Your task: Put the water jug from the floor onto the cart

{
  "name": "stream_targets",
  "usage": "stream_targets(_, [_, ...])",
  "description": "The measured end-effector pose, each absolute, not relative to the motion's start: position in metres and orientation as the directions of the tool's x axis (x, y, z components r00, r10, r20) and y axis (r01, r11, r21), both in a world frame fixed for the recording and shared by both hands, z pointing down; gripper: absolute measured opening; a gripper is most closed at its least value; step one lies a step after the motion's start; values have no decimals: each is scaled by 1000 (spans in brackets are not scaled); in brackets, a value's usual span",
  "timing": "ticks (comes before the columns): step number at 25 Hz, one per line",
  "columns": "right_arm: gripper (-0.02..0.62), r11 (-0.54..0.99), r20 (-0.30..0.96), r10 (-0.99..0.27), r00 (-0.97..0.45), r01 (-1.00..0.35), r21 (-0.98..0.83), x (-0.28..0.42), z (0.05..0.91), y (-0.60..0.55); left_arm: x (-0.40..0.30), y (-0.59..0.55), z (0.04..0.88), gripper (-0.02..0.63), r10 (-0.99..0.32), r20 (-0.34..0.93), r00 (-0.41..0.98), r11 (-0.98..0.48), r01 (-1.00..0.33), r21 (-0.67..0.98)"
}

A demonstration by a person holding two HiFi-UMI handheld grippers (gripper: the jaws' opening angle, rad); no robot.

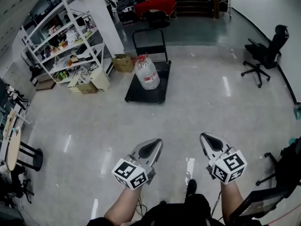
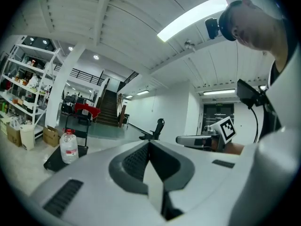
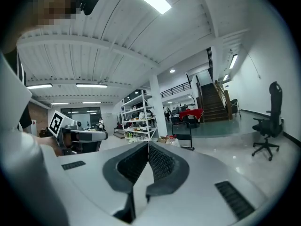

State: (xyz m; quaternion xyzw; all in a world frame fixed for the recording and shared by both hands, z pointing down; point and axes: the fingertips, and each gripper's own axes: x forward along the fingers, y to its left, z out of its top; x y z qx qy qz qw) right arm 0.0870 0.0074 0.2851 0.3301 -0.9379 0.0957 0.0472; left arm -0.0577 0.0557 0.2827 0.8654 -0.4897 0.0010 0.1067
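The left gripper (image 1: 151,147) and the right gripper (image 1: 210,141) each had their jaws pressed fully together, gripping nothing, and were held side by side, apart from each other, above the polished floor (image 1: 197,102). The water jug (image 1: 147,72) stood upright on the black flatbed cart (image 1: 141,96), well ahead of both grippers. A cardboard box (image 1: 123,62) sat just left of the cart, with white shelving (image 1: 56,44) farther left. An office chair (image 1: 265,53) stood off to the right.
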Motion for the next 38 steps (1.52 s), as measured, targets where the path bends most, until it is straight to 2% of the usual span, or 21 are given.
stream_targets(9, [3, 671, 205, -690, -694, -719, -178, 51, 304, 142, -106, 178, 304, 2, -798, 95, 596, -563, -792, 237])
stream_targets(14, [3, 660, 211, -708, -674, -737, -144, 57, 286, 206, -102, 228, 291, 2, -785, 74, 616, -583, -773, 251])
stream_targets(23, [3, 653, 167, -726, -667, -745, -138, 118, 284, 309, -46, 330, 293, 2, -780, 101, 617, -591, -780, 204])
stream_targets(33, [3, 645, 188, -719, -669, -743, -179, 246, 307, 449, 62, 468, 316, 2, -774, 198, 601, -552, -794, 254])
stream_targets(38, [3, 628, 169, -735, -657, -753, -194, 255, 297, 501, 71, 523, 300, 2, -760, 210, 616, -575, -786, 227])
